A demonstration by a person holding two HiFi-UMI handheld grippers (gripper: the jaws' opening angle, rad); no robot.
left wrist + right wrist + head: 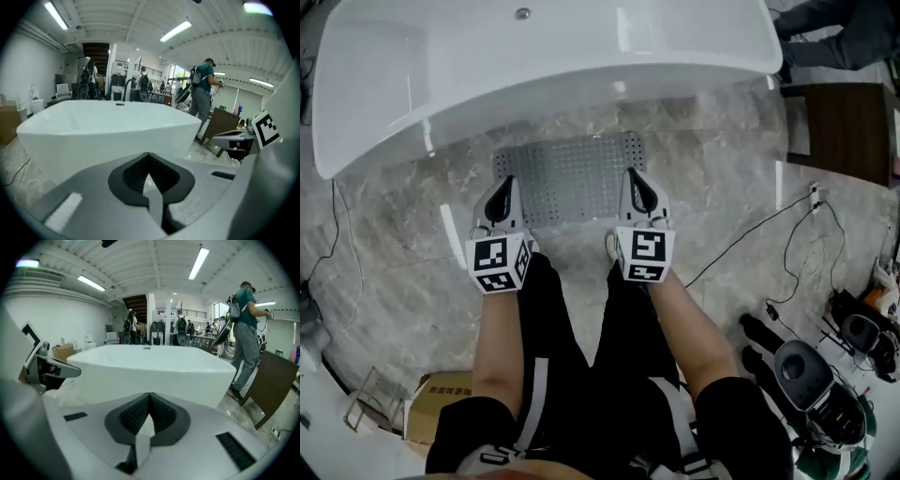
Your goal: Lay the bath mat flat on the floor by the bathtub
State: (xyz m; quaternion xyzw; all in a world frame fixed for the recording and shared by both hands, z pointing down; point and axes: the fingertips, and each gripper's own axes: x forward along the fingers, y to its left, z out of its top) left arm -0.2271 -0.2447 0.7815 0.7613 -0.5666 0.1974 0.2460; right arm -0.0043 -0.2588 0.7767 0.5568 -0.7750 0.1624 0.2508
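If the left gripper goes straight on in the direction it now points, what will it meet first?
Most likely the side wall of the bathtub, straight ahead of the left gripper; how far is unclear. Its jaws are shut on the bath mat.

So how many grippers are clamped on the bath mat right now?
2. The left gripper pinches the bath mat's near-left corner; the right gripper pinches its near-right corner.
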